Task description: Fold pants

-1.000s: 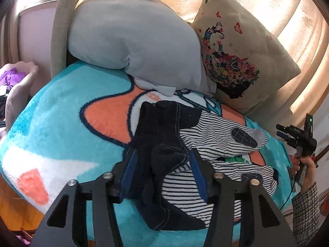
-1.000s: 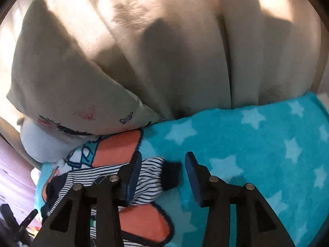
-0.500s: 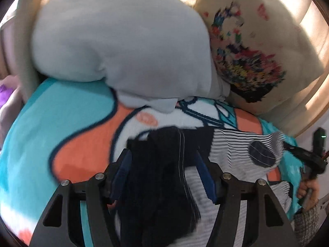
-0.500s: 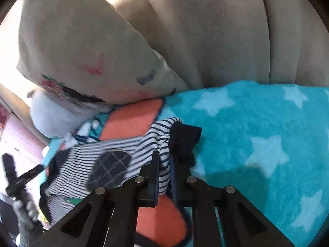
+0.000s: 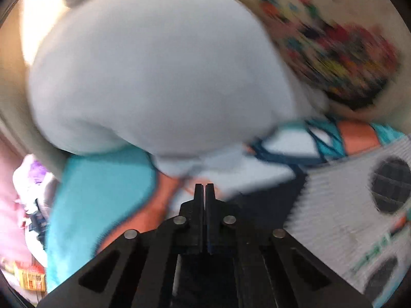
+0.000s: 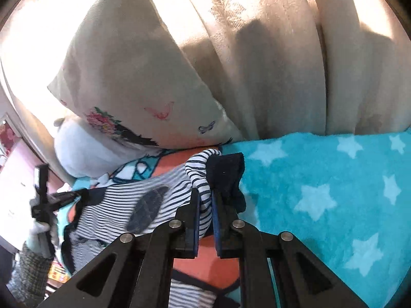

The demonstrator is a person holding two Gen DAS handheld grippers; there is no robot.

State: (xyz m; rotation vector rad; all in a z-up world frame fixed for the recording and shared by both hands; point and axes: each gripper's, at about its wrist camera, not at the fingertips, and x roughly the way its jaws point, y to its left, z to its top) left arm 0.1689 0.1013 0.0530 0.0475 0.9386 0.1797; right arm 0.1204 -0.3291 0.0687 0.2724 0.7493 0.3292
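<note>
The pants [image 6: 123, 197] are striped white and navy, with dark knee patches and a navy waistband, and lie on a turquoise blanket [image 6: 321, 179]. My right gripper [image 6: 204, 195] is shut on the striped end of a leg, with the navy cuff [image 6: 226, 172] bunched just beyond its fingertips. In the blurred left wrist view my left gripper [image 5: 204, 187] is shut, and the navy waistband [image 5: 262, 205] runs right up against its fingers. The right wrist view shows the left gripper [image 6: 59, 197] at the waistband's edge, with the pants stretched between the two grippers.
A big grey plush pillow [image 5: 154, 77] and a floral cushion [image 5: 334, 51] lean close behind the pants. A beige curtain [image 6: 282, 51] hangs behind the bed. A person's hand and checked sleeve [image 6: 33, 264] hold the left gripper. Clutter [image 5: 30, 179] lies off the bed's left side.
My left gripper slid forward over the waistband toward the grey pillow and closed from wide open. My right gripper closed on the leg end and has stayed shut on it.
</note>
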